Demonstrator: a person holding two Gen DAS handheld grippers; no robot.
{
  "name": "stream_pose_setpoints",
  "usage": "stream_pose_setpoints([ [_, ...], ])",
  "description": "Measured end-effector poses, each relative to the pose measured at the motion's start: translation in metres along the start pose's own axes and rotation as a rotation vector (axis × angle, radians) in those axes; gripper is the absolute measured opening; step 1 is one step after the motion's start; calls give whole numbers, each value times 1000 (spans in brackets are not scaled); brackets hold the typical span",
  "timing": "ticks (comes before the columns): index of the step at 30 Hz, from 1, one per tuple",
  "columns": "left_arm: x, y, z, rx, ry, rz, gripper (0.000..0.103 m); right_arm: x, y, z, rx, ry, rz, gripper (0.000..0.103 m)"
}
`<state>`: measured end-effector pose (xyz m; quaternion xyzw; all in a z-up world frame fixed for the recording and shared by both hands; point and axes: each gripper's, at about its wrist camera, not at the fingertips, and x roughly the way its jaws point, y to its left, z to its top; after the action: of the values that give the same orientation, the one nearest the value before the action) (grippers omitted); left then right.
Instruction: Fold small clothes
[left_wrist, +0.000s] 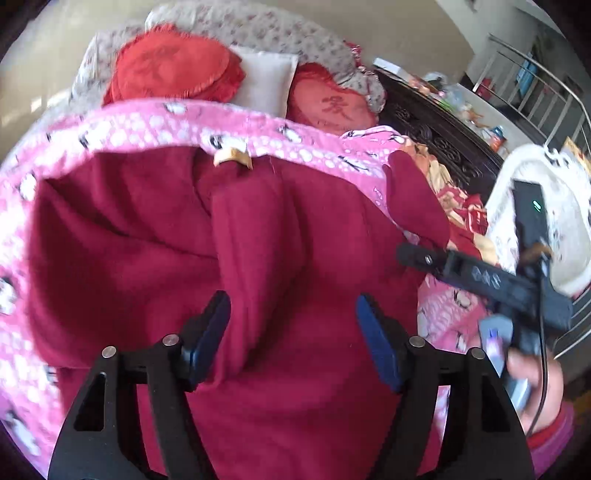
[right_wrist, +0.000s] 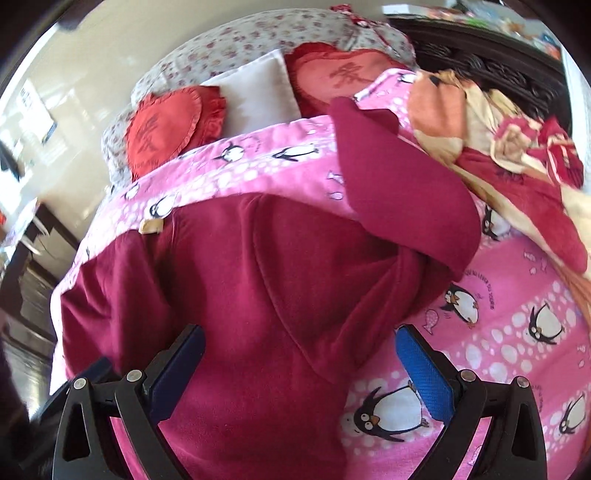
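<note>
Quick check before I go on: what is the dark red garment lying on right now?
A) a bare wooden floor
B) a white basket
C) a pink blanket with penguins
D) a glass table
C: the dark red garment is spread over the pink penguin blanket, which shows around its edges in both wrist views.

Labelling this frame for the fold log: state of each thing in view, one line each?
dark red garment: lying on the pink penguin blanket, partly folded, one sleeve flung outward
tan neck label: exposed at the collar
left gripper: open, over the garment, nothing held
right gripper: open, over the garment, nothing held
heart cushions: resting against the floral pillows
</note>
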<state>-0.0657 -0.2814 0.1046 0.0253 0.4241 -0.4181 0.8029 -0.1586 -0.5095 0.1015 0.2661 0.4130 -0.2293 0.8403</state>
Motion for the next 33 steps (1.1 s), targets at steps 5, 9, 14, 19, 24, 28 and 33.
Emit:
stream_pose_setpoints([
  [5,-36,31,-14,47,-53,216,71,-2,25,1,-69,-23,55,102],
  [9,-32,76,-19,-64,-29,363,71,11,61,3,-162,-8,87,102],
  [14,-18,112,-32,-174,21,406,71,26,115,1,-282,-10,118,102],
  [19,2,120,-38,-197,69,422,71,62,164,-7,-426,-21,-28,102],
  [24,12,125,-43,-212,90,419,71,106,161,-11,-461,70,-58,53],
  [28,12,131,-48,-237,87,405,71,72,124,-3,-333,86,111,23],
  [33,8,131,-52,-240,77,404,71,16,63,-19,-307,107,150,23],
])
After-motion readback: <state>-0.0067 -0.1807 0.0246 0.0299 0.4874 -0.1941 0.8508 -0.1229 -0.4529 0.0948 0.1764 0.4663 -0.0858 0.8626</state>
